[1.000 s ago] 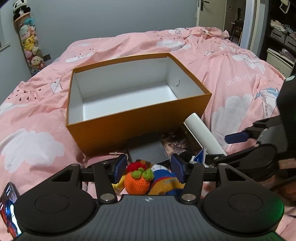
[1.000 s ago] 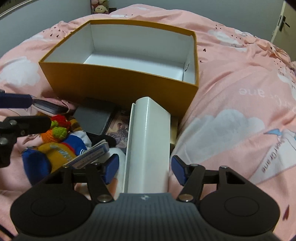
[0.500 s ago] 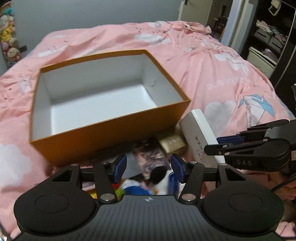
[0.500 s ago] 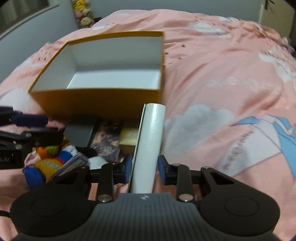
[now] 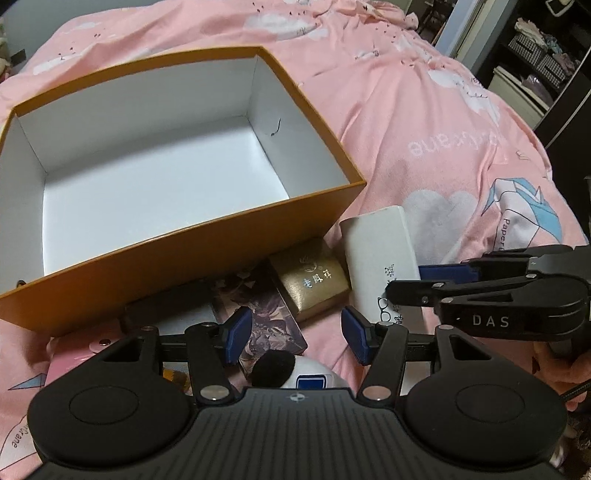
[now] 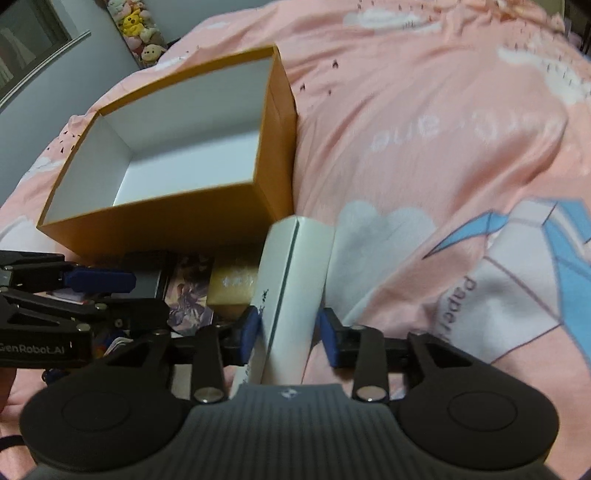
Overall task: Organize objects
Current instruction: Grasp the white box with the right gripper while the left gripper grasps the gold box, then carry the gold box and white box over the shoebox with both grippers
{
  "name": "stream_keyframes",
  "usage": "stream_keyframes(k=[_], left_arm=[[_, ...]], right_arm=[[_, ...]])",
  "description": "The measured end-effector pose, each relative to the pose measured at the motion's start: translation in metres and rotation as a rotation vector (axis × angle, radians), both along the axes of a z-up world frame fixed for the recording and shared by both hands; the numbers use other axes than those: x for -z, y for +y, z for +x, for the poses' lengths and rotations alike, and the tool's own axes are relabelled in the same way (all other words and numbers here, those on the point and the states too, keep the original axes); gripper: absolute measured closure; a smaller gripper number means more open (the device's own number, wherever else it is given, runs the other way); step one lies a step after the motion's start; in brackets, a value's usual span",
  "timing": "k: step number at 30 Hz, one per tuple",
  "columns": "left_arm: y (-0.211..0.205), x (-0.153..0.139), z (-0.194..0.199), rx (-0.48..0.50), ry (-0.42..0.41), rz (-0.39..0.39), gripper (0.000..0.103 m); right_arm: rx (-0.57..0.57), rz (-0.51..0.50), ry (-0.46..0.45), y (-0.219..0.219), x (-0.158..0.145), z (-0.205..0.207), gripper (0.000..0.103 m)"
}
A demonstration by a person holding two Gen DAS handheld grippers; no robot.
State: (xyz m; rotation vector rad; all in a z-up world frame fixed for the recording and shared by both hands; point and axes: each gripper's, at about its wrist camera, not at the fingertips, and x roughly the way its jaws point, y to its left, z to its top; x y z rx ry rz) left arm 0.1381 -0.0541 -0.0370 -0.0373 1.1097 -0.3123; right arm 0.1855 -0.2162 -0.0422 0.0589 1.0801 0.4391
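Observation:
An open orange box (image 5: 207, 243) with a white, empty inside sits on the pink bed; it also shows in the right wrist view (image 6: 166, 225). My right gripper (image 6: 290, 338) is shut on a long white case (image 6: 291, 288), tilted on its edge; the case also shows in the left wrist view (image 5: 380, 258), with the right gripper (image 5: 424, 282) at its near end. My left gripper (image 5: 295, 338) is open and empty above a pile in front of the box: a gold box (image 5: 314, 280), a dark picture card (image 5: 266, 317) and a white plush with a black ear (image 5: 291, 373).
The pink quilt (image 5: 424, 122) with cloud prints spreads to the right and behind the box. A dark flat case (image 6: 147, 273) lies against the box front. Plush toys (image 6: 136, 29) hang on the far wall. Shelves (image 5: 546, 62) stand at the far right.
My right gripper closed on the white case and has tipped it up on edge. My left gripper moved right and forward, off the knitted orange toy, still open.

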Motion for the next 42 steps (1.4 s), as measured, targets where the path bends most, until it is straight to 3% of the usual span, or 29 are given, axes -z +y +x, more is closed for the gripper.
stream_keyframes(k=[10, 14, 19, 29, 36, 39, 42], left_arm=[[0.0, 0.012, 0.016, -0.065, 0.057, -0.021, 0.035], [-0.005, 0.015, 0.026, -0.126, 0.08, -0.047, 0.027], [-0.021, 0.021, 0.041, -0.19, 0.108, -0.027, 0.019], [-0.048, 0.05, 0.066, -0.277, 0.175, 0.065, 0.016], [-0.059, 0.057, 0.074, -0.26, 0.143, 0.127, 0.017], [-0.06, 0.059, 0.077, -0.238, 0.133, 0.123, 0.028], [-0.057, 0.06, 0.08, -0.23, 0.131, 0.114, 0.03]], right_arm=[[-0.004, 0.068, 0.057, 0.001, 0.011, 0.006, 0.069], [-0.009, 0.047, -0.043, -0.005, -0.018, -0.001, 0.07], [0.065, 0.005, -0.17, -0.03, -0.052, 0.003, 0.07], [0.089, 0.074, -0.133, -0.051, -0.034, 0.016, 0.07], [0.079, 0.103, -0.121, -0.056, -0.028, 0.021, 0.069], [0.079, 0.107, -0.122, -0.056, -0.027, 0.022, 0.069], [0.079, 0.104, -0.121, -0.056, -0.027, 0.022, 0.069]])
